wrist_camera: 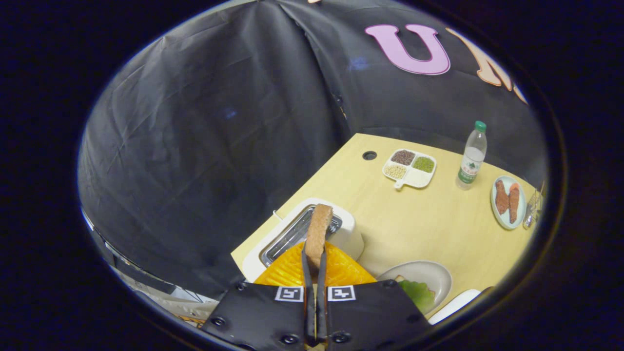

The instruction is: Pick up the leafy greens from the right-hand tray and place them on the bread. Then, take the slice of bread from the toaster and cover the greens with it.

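The hand-held gripper [315, 261] is clamping the slice of bread [318, 234] edge-on between both fingers, long axis pointing straight ahead, above the toaster [348, 234] slot

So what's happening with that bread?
A person is making a sandwich with hand-held tongs. Both fingers press on a slice of bread, held upright just above the white toaster. The leafy greens already lie on another piece of bread on the grey plate beside the toaster. The held slice has not yet been put over the greens.
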Motion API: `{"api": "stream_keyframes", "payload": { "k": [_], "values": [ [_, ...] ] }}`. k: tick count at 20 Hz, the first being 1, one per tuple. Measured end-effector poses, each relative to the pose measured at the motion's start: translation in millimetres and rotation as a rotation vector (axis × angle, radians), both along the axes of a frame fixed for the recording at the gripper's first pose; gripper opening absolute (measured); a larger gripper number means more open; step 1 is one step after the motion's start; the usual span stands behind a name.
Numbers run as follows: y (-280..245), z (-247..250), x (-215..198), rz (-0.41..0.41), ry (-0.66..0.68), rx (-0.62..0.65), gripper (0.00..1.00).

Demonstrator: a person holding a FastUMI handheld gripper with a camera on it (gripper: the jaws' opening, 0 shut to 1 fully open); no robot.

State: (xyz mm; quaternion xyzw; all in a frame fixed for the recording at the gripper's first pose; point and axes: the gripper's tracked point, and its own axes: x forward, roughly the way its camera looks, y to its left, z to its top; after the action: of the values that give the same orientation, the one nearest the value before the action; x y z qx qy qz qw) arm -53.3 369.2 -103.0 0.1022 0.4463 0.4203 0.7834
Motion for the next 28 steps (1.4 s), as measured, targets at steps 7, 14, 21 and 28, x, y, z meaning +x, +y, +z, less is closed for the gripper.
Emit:
{"api": "stream_keyframes", "payload": {
  "k": [7, 14, 21, 28],
  "values": [
    [-25.7, 9.9, 8.0, -0.055, 0.013, 0.069, 0.04],
    [-79.4, -15.9, 7.4, -0.109, 0.038, 0.038, 0.04],
    [-128.4, -50.9, -0.9, -0.159, 0.100, 0.034, 0.04],
    [-146.0, -93.8, -14.6, -0.176, 0.197, 0.080, 0.04]
  ]
}}
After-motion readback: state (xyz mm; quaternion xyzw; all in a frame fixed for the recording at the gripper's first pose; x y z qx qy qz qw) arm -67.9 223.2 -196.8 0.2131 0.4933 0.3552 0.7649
